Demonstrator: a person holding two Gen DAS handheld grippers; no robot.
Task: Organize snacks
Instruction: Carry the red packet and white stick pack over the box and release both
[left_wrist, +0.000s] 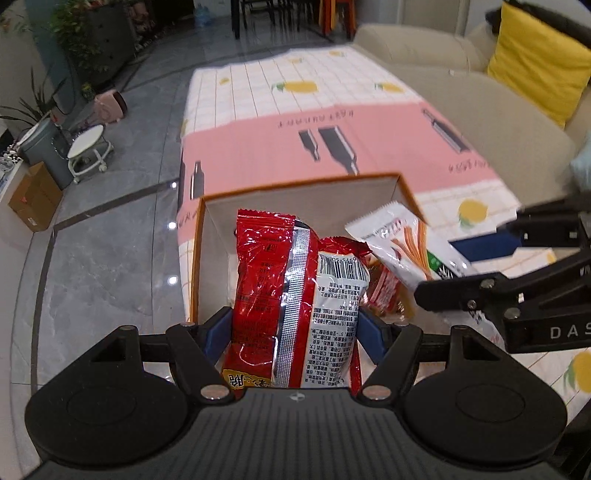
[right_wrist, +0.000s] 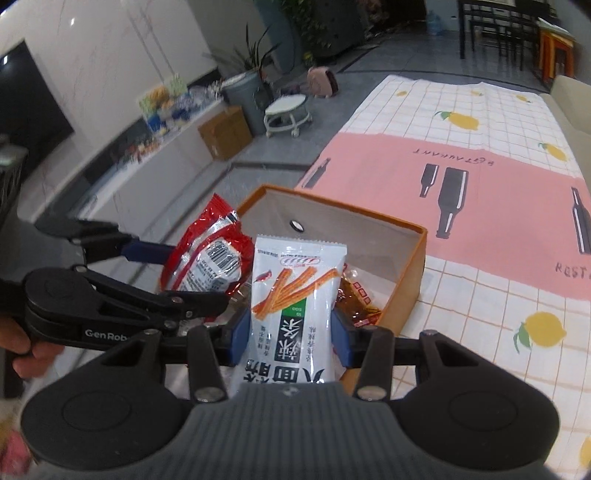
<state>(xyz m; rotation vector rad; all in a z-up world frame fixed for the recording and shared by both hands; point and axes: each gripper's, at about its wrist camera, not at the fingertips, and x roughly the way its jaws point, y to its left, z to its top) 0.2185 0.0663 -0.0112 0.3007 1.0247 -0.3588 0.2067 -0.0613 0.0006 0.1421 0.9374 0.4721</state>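
My left gripper (left_wrist: 293, 332) is shut on a red snack packet (left_wrist: 291, 295) and holds it over the near end of an orange box (left_wrist: 303, 184) with a white inside. My right gripper (right_wrist: 291, 332) is shut on a white snack packet (right_wrist: 291, 295) printed with orange sticks, held over the same box (right_wrist: 406, 266). The white packet (left_wrist: 402, 243) and the right gripper (left_wrist: 461, 273) show at the right of the left wrist view. The red packet (right_wrist: 207, 254) and the left gripper (right_wrist: 192, 277) show at the left of the right wrist view. A small brown and red packet (right_wrist: 356, 299) lies in the box.
The box stands on a table with a pink and white tablecloth (left_wrist: 332, 110) printed with lemons and bottles. A beige sofa (left_wrist: 480, 110) with a yellow cushion (left_wrist: 535, 62) is to the right. A stool (right_wrist: 286, 110), a bin and a cardboard carton (right_wrist: 225, 133) stand on the grey floor.
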